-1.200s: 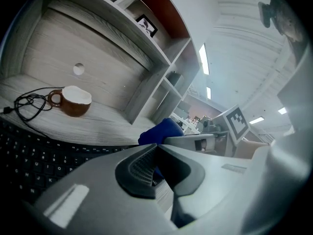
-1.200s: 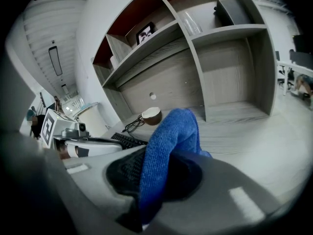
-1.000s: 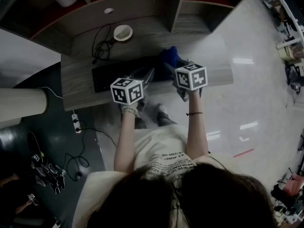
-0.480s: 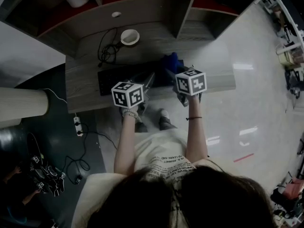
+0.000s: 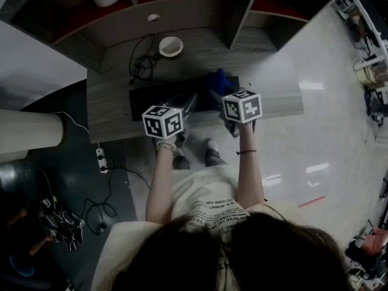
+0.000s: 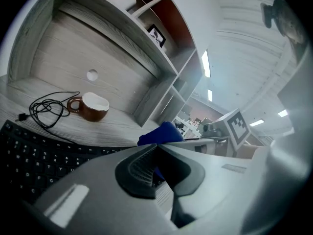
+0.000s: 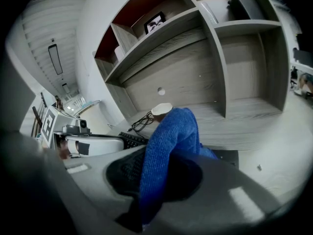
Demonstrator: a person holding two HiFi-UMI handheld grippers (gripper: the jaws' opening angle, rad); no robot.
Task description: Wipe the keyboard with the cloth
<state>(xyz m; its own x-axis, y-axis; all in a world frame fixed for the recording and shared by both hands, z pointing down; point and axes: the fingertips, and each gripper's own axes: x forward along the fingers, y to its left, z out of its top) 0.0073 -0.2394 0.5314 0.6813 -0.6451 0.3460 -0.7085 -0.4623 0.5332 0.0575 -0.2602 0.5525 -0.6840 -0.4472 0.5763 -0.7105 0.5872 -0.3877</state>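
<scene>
A black keyboard (image 5: 159,100) lies along the front of the wooden desk (image 5: 109,111); its keys also show in the left gripper view (image 6: 29,153). The blue cloth (image 5: 217,79) is bunched over the keyboard's right end. My right gripper (image 5: 214,93) is shut on the cloth (image 7: 171,136), which stands up between its jaws and hangs over them. My left gripper (image 5: 189,103) hovers over the keyboard's middle, just left of the cloth (image 6: 159,133). Its jaws (image 6: 156,148) are together with nothing held.
A brown cup (image 5: 171,45) with a white inside stands behind the keyboard, beside a coiled black cable (image 5: 139,62). Shelf compartments (image 5: 242,17) rise at the desk's back. The person's feet (image 5: 209,153) are below the desk's front edge. A power strip (image 5: 99,157) and cables lie on the floor, left.
The head view has drifted, so the desk sits slightly lower and further right in the frame. Both grippers keep about the same places over the keyboard, the cloth still held.
</scene>
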